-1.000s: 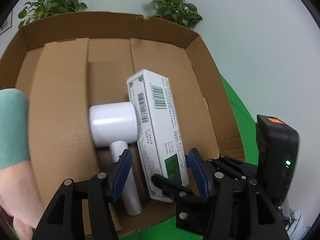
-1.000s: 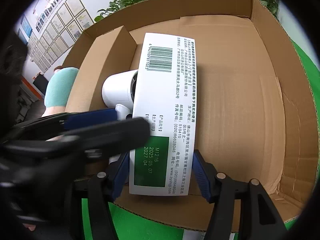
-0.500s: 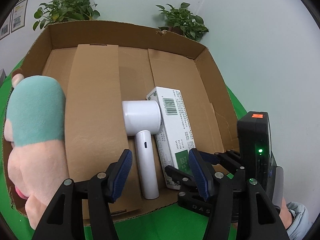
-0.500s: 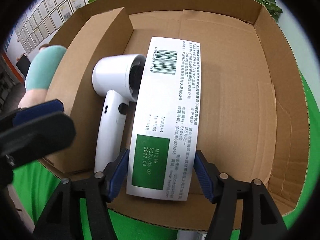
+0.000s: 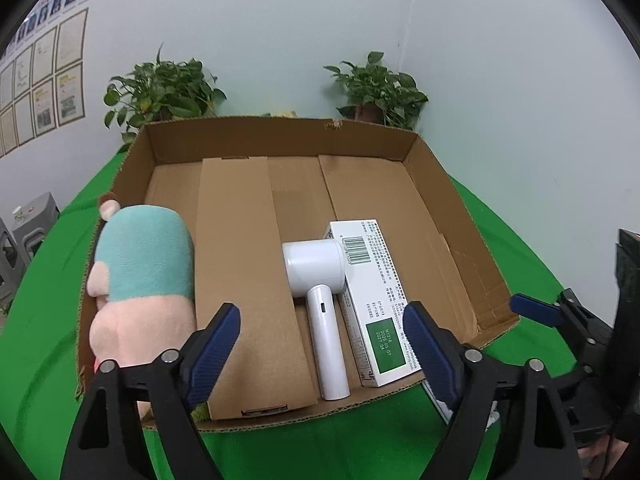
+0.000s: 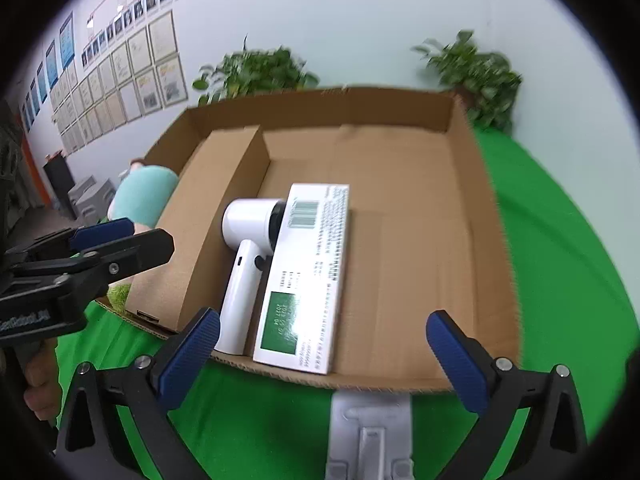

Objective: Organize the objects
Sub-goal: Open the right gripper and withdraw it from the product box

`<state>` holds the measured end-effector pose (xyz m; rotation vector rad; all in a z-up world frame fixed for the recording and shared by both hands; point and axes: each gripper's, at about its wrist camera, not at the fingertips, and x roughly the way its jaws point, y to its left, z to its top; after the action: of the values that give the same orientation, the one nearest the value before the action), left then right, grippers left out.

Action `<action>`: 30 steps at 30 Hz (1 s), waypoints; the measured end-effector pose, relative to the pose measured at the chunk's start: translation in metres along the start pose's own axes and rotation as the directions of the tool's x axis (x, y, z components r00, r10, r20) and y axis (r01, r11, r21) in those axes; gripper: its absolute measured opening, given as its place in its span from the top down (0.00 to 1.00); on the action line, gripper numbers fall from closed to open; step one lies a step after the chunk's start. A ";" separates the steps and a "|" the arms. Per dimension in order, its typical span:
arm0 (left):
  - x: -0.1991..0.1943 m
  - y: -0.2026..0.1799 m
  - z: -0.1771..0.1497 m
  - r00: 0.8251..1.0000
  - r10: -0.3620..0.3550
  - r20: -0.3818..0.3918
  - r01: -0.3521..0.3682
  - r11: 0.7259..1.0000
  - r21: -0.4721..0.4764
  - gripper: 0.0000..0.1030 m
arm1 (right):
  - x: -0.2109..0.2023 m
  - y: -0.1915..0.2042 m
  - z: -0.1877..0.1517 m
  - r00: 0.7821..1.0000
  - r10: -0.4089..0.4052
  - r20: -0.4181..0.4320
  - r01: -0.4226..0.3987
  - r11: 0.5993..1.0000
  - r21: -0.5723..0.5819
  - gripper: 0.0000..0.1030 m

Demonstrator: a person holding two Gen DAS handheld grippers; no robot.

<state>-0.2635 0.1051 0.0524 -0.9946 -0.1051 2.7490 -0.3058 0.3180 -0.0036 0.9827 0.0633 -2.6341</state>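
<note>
Opening jaws empty; white box [image 6: 308, 276] beside hair dryer [image 6: 246, 264].

office: framed certificates [image 6: 132, 76] on wall, potted plants [image 5: 164, 92]

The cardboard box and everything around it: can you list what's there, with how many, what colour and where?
cardboard box: one, brown, open, on the green cloth
cardboard divider: one, brown, inside the box between toy and dryer
plush toy: one, teal and pink, left part of box
hair dryer: one, white, lying flat beside the carton
carton: one, white with green patch and barcode, right of dryer
green cloth: one, under the box
potted plants: two, green, behind the box
grey object: one, on cloth in front of box
left gripper: black, blue pads, opening, nothing between
right gripper: same colours, opening, nothing between
</note>
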 end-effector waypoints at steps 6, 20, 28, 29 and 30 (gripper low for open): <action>-0.028 -0.011 -0.010 0.994 0.065 0.083 -0.068 0.997 0.031 0.09 | -0.017 0.004 0.004 0.995 -0.052 0.087 0.052 0.999 0.004 0.00; -0.069 -0.017 -0.029 0.975 0.150 0.163 -0.153 0.988 0.006 0.06 | -0.046 0.016 -0.004 0.988 -0.085 0.130 0.088 0.996 -0.013 0.00; -0.078 -0.018 -0.032 0.971 0.164 0.174 -0.165 0.986 -0.011 0.06 | -0.049 0.019 -0.005 0.989 -0.075 0.124 0.076 0.997 0.001 0.00; -0.078 -0.018 -0.032 0.970 0.168 0.174 -0.168 0.986 -0.013 0.06 | -0.049 0.018 -0.004 0.990 -0.074 0.123 0.074 0.997 0.003 0.00; -0.079 -0.017 -0.031 0.970 0.168 0.175 -0.168 0.986 -0.016 0.06 | -0.048 0.018 -0.004 0.989 -0.076 0.124 0.076 0.997 0.004 0.00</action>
<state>-0.1816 0.1040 0.0798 -0.7925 -0.0527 2.9882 -0.2632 0.3156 0.0258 0.8298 0.0737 -2.7584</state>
